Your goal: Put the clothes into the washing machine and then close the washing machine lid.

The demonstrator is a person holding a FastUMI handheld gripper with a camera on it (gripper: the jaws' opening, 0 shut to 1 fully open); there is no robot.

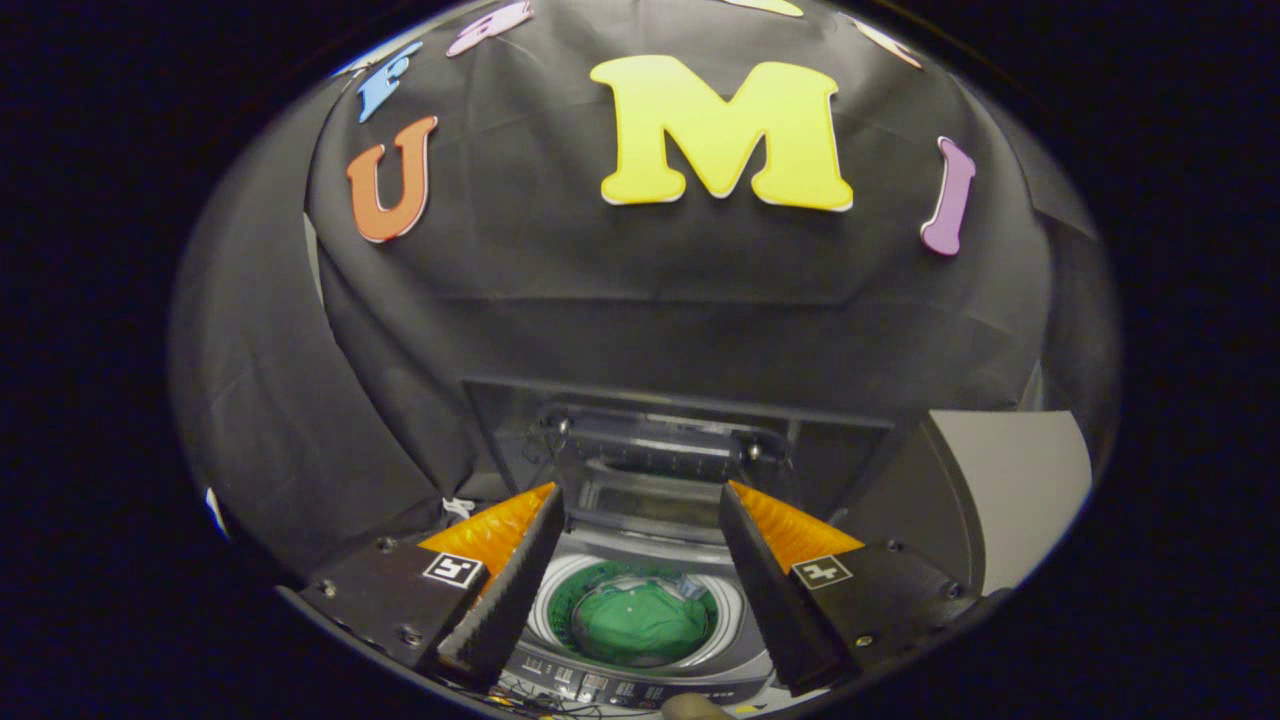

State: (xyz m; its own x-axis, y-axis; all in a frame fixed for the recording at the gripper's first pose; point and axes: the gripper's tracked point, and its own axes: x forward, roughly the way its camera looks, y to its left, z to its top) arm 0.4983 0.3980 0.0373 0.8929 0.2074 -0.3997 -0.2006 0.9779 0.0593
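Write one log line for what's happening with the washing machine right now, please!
gripper: open, empty, above drum | green garment: inside washing machine drum | lid: up, open | next: probably close lid

Place: a staged recording booth set up as a laundry corner, not a lived-in home.
Walls: black cloth point(620, 300) draped behind and to both sides, hanging in folds.
Appliance: a top-loading washing machine point(640, 600) at the foot of the cloth, its lid point(670, 440) raised against the back drape.
Drum: open, with a green garment point(640, 625) lying inside.
Controls: a button panel point(590, 685) along the machine's near edge.
Side: a pale panel point(1010, 480) at the machine's right.
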